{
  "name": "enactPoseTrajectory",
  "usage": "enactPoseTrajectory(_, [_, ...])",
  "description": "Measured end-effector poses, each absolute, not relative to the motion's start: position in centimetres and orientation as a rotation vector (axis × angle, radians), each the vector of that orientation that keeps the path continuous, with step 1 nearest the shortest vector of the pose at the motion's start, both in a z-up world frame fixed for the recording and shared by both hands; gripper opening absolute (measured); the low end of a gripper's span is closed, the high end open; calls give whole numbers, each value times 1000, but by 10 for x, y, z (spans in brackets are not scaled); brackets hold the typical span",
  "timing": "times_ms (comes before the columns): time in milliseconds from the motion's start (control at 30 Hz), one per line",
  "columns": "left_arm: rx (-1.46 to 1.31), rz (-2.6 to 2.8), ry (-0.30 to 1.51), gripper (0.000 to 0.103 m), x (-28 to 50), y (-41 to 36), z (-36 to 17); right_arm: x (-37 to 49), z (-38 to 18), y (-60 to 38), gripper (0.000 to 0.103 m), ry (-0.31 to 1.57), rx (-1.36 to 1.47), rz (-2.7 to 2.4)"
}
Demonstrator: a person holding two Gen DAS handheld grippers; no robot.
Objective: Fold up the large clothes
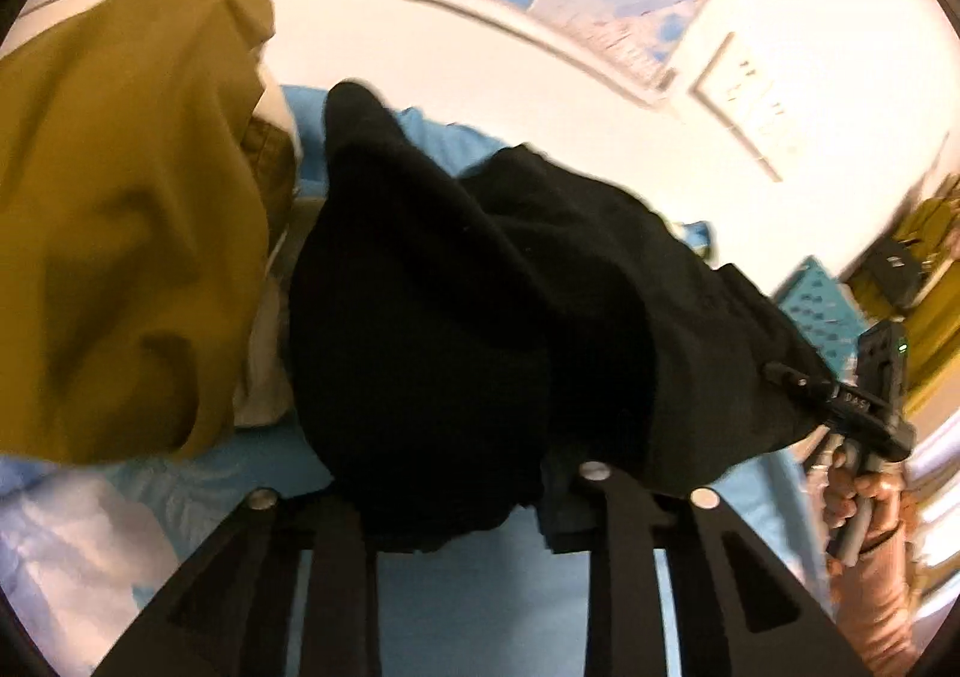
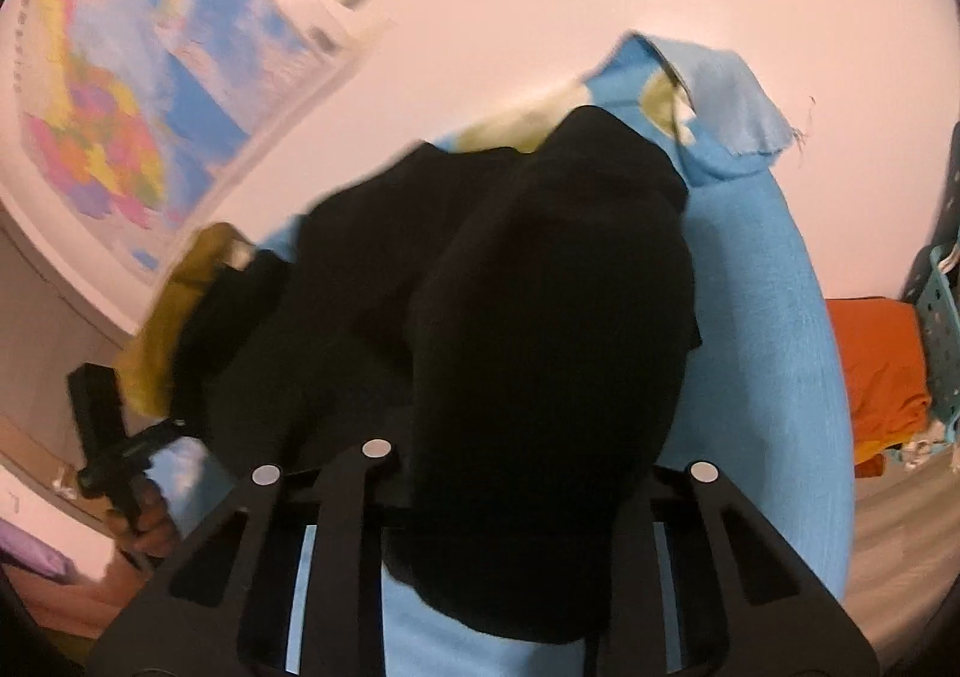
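Room: pale wall with a coloured map (image 2: 102,137) and blue posters behind; both views are blurred.
Surface: white table (image 1: 480,95) with a blue cloth (image 2: 762,329) spread over it; the cloth's far edge is turned up and frayed.
Black garment (image 1: 456,317): bunched in a dark heap on the blue cloth, in the middle of both views, stretched between the two grippers. Its folds hide the fingertips of both.
Mustard garment (image 1: 120,233): crumpled heap toward the table's far left edge in the left wrist view, just beside the black garment, with some white fabric under it.
Left gripper (image 1: 456,503): seen from its own camera, its arms run up into the black fabric, which is drawn down between them; jaws closed on the black garment.
Right gripper (image 2: 516,497): the same picture from its own camera, black fabric bulging over and between its arms; jaws clamped on the black garment. In the left wrist view it shows at the right side, its tip pinching a corner of the black fabric.
Hands: a hand (image 1: 864,497) grasps the right gripper's handle; another hand (image 2: 147,527) holds the left one.
Basket: teal plastic basket (image 2: 939,329) with holes beyond the table's right edge, orange fabric (image 2: 882,371) beside it.
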State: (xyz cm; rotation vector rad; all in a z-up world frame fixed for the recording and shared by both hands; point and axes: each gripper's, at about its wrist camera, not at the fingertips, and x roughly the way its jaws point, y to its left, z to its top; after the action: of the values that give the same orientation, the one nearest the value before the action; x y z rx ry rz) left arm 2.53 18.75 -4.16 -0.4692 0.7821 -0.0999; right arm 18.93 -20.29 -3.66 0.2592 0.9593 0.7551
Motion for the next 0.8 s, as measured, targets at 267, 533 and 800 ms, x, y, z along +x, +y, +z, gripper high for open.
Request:
enactPoseTrajectory(267, [-424,-341,827,23,-66,176,-9,88,21,-242,24,876,217,848])
enactPoseTrajectory(533, [-292,-348,901,43,-108,180,-33,65,-48,-270,69,1092,155,568])
enactPoseTrajectory(800, [-87,-313,715,72,-110,163,20,45,36,-249,90,771,33,552])
